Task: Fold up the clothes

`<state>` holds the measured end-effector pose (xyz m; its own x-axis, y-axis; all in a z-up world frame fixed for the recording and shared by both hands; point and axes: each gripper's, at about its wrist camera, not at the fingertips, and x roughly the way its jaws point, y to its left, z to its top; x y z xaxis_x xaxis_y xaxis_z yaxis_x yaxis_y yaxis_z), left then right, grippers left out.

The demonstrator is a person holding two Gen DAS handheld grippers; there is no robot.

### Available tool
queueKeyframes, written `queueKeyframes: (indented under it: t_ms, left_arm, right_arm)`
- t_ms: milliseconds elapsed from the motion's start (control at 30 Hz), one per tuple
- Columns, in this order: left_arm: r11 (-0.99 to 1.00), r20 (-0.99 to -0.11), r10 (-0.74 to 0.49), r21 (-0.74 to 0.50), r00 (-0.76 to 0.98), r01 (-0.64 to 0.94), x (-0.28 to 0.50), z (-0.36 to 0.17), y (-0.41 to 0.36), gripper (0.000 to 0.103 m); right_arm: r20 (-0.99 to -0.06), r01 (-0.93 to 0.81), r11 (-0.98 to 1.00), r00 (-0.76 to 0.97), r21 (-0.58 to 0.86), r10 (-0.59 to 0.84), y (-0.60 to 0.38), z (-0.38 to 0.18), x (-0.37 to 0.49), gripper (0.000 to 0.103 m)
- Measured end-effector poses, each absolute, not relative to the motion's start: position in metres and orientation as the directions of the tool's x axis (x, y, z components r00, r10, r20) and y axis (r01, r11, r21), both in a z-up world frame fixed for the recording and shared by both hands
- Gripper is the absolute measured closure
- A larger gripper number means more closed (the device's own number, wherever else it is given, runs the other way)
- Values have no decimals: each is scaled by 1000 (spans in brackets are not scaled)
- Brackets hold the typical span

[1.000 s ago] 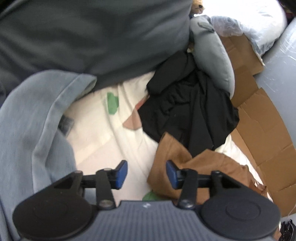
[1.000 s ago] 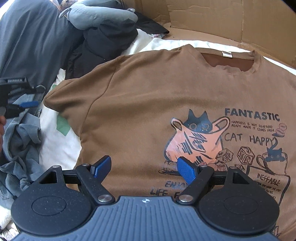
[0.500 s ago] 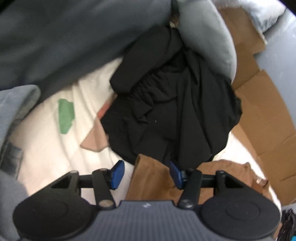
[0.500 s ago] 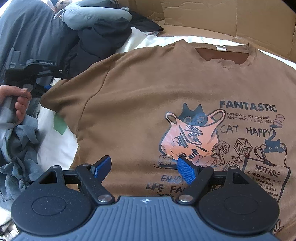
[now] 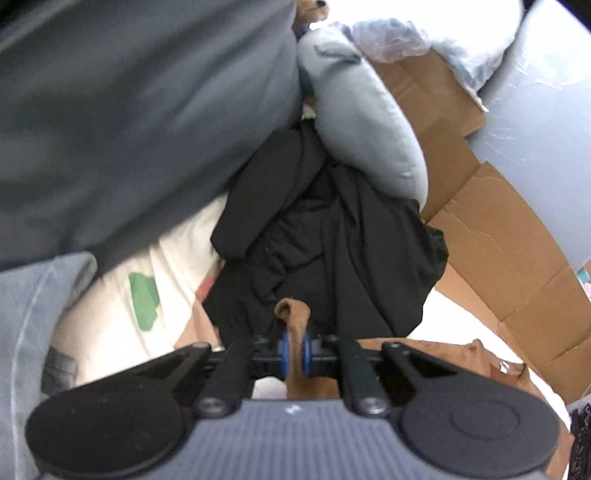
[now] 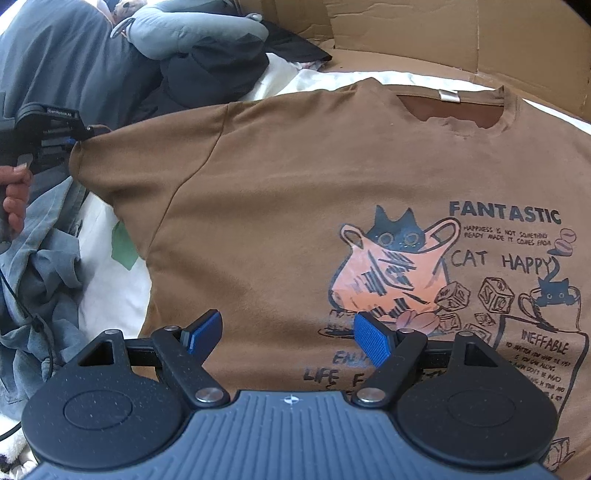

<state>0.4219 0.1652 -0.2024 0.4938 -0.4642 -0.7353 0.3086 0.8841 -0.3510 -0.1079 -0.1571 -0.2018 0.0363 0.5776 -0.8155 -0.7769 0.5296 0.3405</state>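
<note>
Left gripper (image 5: 294, 350) has just been closing and is now clamping the tip of the brown t-shirt's (image 6: 295, 206) sleeve (image 5: 293, 314), a little tuft of brown fabric poking up between the blue pads. In the right wrist view you can see the same thing from the side: the tool is sitting at the upper left of the frame with a hand (image 6: 14, 195) wrapped around its handle, pinching the sleeve end. My guess is it's grabbing there so the sleeve can be swung in over the body for the first fold.

Right gripper (image 6: 290, 334) is hanging over the lower middle of the shirt with its jaws spread wide, holding nothing, probably waiting to pin the cloth or take the hem.

The shirt is lying face up and mostly flat on a white sheet (image 6: 107, 291), filling the centre and right of the frame, collar toward the cardboard (image 6: 443, 33) at the top. It has a cat cartoon and "FANTASTIC" printed on it. A black garment (image 5: 332, 240) is piled just behind the sleeve, and grey clothes (image 6: 40, 266) are heaped at the left edge.
</note>
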Motion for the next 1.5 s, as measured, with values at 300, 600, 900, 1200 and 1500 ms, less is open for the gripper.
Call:
queueKeyframes:
  t_ms: [300,600,900,1200,1500]
  left_arm:
    - [901,-695,-426,-387,579,198,413,-189,199,71]
    - [911,-775,-408,-384,483,154,396,-201,220,57]
    - [929,-844,-371,-330,388,169,355,-233,213,57]
    - [926,-848,-373,-313,377,213,354,-258,191,57]
    - [922,-831,-366,-261,420,287,366,-263,168,57]
  right_arm:
    - [-814,-773,531,33,346,579,-155,-202,-109,20]
    - [-811,-779,522,29,348,584,-155,-201,-110,20]
    - [-805,-798,493,16,347,593,-148,-196,-118,20]
    - [-806,-797,494,15,348,592,-152,-196,-118,20]
    - [-810,-787,506,14,352,586,-157,-201,-116,20]
